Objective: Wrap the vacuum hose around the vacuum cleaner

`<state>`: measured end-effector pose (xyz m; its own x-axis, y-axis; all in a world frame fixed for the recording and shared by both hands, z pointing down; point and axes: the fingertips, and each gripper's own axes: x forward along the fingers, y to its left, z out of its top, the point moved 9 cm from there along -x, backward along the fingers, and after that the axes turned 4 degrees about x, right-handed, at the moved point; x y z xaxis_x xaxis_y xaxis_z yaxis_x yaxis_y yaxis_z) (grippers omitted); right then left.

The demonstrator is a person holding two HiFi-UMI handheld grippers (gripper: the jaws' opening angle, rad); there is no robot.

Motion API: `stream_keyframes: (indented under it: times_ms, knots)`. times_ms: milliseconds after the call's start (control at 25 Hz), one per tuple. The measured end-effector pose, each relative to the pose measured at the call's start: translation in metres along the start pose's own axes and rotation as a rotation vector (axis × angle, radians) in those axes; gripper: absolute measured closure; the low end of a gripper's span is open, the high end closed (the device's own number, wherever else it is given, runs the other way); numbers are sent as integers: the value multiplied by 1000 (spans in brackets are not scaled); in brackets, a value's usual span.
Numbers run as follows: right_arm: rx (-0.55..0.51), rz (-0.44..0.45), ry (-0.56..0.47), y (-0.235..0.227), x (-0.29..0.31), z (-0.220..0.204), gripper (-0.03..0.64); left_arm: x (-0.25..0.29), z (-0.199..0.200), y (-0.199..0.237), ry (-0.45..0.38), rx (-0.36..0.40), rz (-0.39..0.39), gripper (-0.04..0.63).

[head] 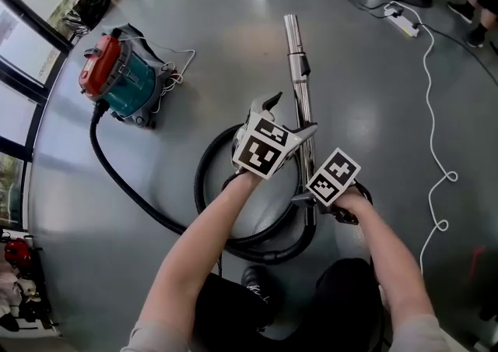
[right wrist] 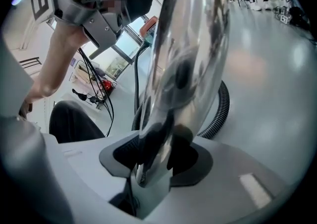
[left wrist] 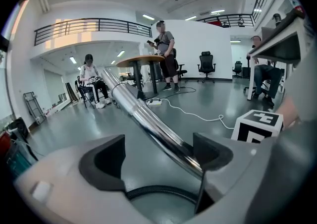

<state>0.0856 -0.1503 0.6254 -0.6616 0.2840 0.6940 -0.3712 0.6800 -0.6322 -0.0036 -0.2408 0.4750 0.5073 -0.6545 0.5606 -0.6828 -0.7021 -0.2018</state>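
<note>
Right gripper (right wrist: 156,157) is clamping the lower end of the shiny chrome wand tube (head: 296,62). Left gripper (left wrist: 157,156) is standing wide, with the tube running between its jaws and leaning on one pad only.

Judgement: the wand probably needs carrying toward the canister, left jaws closing first so the tube is not swinging, and slack fed loop by loop.

Ribbed black vacuum hose (head: 124,183) is lying coiled on the grey floor under both grippers. It is joining the red-and-teal canister vacuum cleaner (head: 120,78), well apart to their left.
</note>
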Motion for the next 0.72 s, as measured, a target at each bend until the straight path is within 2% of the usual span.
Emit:
stream_keyframes:
  times_ms: [200, 320, 480, 560, 600, 720]
  knots:
    - [-10, 27, 63, -15, 0, -6, 433, 13, -20, 10, 28, -97, -4, 172]
    - [-9, 28, 111, -28, 13, -11, 433, 23, -44, 13, 40, -123, -6, 173]
    - [9, -10, 122, -46, 26, -14, 431, 37, -72, 15, 1, -173, -5, 175]
    - [29, -56, 129, -55, 29, -17, 430, 42, -79, 15, -9, -119, -16, 181]
    - [42, -78, 131, -60, 30, -21, 430, 43, -82, 15, -5, -54, -23, 183]
    - [71, -116, 130, -71, 30, -32, 430, 43, -87, 12, 2, 203, -82, 183]
